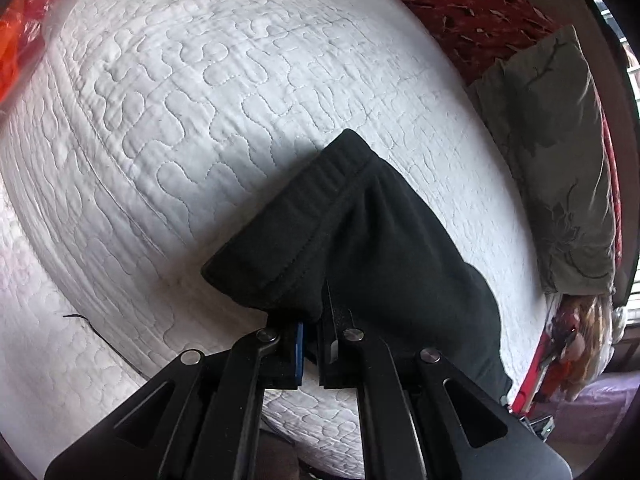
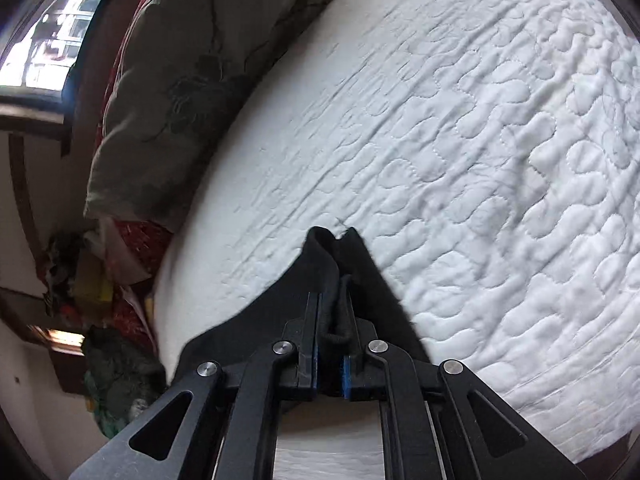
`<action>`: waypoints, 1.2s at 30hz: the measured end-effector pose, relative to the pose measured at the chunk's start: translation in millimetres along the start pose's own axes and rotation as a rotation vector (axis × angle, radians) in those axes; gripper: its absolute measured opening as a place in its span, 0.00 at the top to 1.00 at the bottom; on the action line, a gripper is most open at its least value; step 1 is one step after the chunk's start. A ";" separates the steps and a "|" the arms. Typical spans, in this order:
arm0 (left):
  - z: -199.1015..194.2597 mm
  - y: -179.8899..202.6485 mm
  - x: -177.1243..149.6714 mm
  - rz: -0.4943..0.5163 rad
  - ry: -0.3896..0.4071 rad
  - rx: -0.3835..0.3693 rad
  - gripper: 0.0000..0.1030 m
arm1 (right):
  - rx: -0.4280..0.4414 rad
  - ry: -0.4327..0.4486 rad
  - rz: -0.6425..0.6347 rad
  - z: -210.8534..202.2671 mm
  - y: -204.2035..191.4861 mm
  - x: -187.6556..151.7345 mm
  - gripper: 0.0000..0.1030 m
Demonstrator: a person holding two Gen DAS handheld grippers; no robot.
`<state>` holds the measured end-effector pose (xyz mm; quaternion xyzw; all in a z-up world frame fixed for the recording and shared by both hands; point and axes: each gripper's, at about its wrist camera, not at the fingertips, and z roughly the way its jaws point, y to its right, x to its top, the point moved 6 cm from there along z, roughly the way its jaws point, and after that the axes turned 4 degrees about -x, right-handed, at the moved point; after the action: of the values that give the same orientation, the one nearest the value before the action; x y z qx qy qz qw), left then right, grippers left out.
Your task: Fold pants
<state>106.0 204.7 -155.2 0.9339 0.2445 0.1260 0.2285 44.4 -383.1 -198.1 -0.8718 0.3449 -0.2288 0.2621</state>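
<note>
Left gripper (image 1: 316,320) is clamping the pants (image 1: 372,240) near the waistband; right gripper (image 2: 334,312) is pinching a bunched edge of them. Pants are hanging over the quilt (image 1: 200,120), cloth trailing right from the left grip, both grippers equally engaged. Gray pillow (image 1: 560,160) lies beyond the quilt.

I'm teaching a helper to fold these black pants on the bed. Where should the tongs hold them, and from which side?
By the waistband: the left tongs already pinch the black pants at one end of that thick ribbed band, coming from the near bed edge. The right tongs clamp bunched fabric likewise.
</note>
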 end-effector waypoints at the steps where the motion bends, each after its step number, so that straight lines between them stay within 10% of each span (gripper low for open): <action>1: -1.6 0.8 -2.0 0.008 -0.008 0.002 0.97 | -0.010 0.003 -0.017 -1.1 -1.2 -0.5 0.86; 5: -13.3 -1.5 -7.6 0.031 0.003 -0.033 0.90 | -0.069 0.010 -0.069 -8.3 -8.6 -10.2 0.71; 10: -26.9 -16.4 -38.8 0.003 -0.004 -0.121 0.67 | 0.060 0.015 0.046 -50.0 13.2 -20.0 0.46; 20: 6.0 -7.9 -46.1 0.001 -0.020 -0.105 0.67 | 0.245 -0.154 0.238 -14.9 4.5 -64.9 0.43; 28: 24.5 -3.2 -26.3 -0.006 0.030 -0.014 0.78 | 0.250 -0.035 0.367 4.4 9.2 -45.9 0.43; 30: 25.0 3.4 -21.9 -0.011 0.021 -0.018 0.93 | 0.224 -0.009 0.374 4.3 14.6 -39.2 0.56; 32: 14.1 13.1 -21.4 -0.004 0.009 -0.027 0.94 | 0.165 -0.005 0.319 3.8 11.2 -27.7 0.95; 36: 13.8 22.9 -28.6 0.071 -0.029 -0.031 0.94 | 0.135 0.131 -0.044 -53.7 -35.9 1.6 0.94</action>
<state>95.7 167.2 -159.4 0.9401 0.2060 0.1241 0.2417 31.6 -377.8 -135.0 -0.8426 0.3261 -0.3136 0.2921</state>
